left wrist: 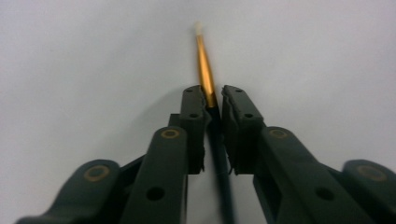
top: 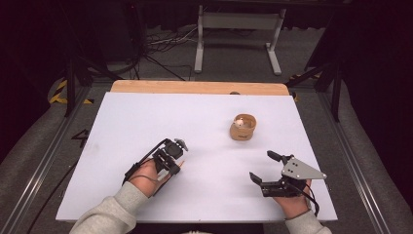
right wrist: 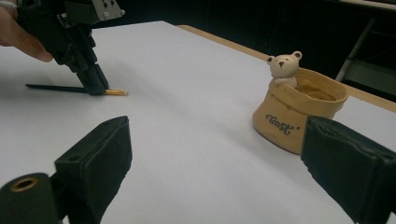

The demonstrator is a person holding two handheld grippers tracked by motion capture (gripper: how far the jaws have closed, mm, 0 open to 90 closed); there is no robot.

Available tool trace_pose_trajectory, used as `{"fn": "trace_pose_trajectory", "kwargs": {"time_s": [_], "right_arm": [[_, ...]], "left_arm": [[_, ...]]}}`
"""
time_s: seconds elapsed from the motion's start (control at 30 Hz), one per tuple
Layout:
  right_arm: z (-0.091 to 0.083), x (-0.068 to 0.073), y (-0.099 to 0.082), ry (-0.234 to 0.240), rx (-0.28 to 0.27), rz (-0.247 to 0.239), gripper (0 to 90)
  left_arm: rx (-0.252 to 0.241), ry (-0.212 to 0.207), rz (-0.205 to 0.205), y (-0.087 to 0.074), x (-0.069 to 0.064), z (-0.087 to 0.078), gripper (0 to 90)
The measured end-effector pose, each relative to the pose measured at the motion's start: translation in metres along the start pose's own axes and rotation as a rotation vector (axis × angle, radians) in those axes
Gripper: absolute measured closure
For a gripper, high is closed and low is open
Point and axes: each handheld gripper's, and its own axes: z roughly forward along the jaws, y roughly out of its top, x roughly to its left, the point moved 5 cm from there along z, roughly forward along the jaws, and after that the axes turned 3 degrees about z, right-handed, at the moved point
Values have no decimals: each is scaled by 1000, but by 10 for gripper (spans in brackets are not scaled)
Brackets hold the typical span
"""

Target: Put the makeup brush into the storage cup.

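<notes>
the fingers point(left wrist: 194, 121) of the left gripper point(left wrist: 212, 100) stand nearly closed on a thin paintbrush with a dark handle, a gold metal ferrule and a pale tip point(left wrist: 205, 70), the two black jaws pressing it just where the gold part meets the dark handle. the brush lies flat on the white table surface point(left wrist: 70, 70), its pale tip pointing away from the jaws and its dark handle running back between them. in the right gripper view the left gripper point(right wrist: 98, 86) comes down steeply onto the brush point(right wrist: 116, 92), with the gold end sticking out on one side and the dark handle point(right wrist: 51, 87) on the other, and a hand point(right wrist: 18, 35) behind it. from the high view the left gripper point(top: 176, 158) sits at the near left of the white table point(top: 146, 117), held by the person's left hand point(top: 146, 178) in a light grey sleeve point(top: 117, 212). the right gripper point(top: 260, 168), with its grey three-cornered plate point(top: 301, 169), rests at the near right, its jaws spread wide and holding nothing. a small tan ceramic pot shaped like a sack with a little white bear on its rim point(top: 242, 126) stands farther back, well apart from both grippers; in the right gripper view the pot point(right wrist: 299, 112) shows between the wide-set jaws, with dark lettering on its side.
</notes>
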Motion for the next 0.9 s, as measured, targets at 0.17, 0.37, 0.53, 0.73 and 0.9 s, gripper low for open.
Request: {"fn": "trace_pose_trajectory", "kwargs": {"time_s": [0.17, 0.37, 0.53, 0.73, 0.9], "right_arm": [[-1, 1, 1, 5, 6, -3, 123], [-1, 1, 1, 7, 8, -2, 127], [-1, 0, 1, 10, 9, -2, 135], [0, 2, 1, 19, 3, 1, 150], [0, 3, 2, 34, 0, 2, 161]], "left_arm": [[6, 2, 11, 0, 0, 0, 825], [5, 4, 27, 1, 0, -2, 828], [-45, -6, 36, 2, 0, -9, 829], [-148, -20, 48, 4, 0, -23, 829], [-250, -21, 64, 4, -2, -34, 829]]}}
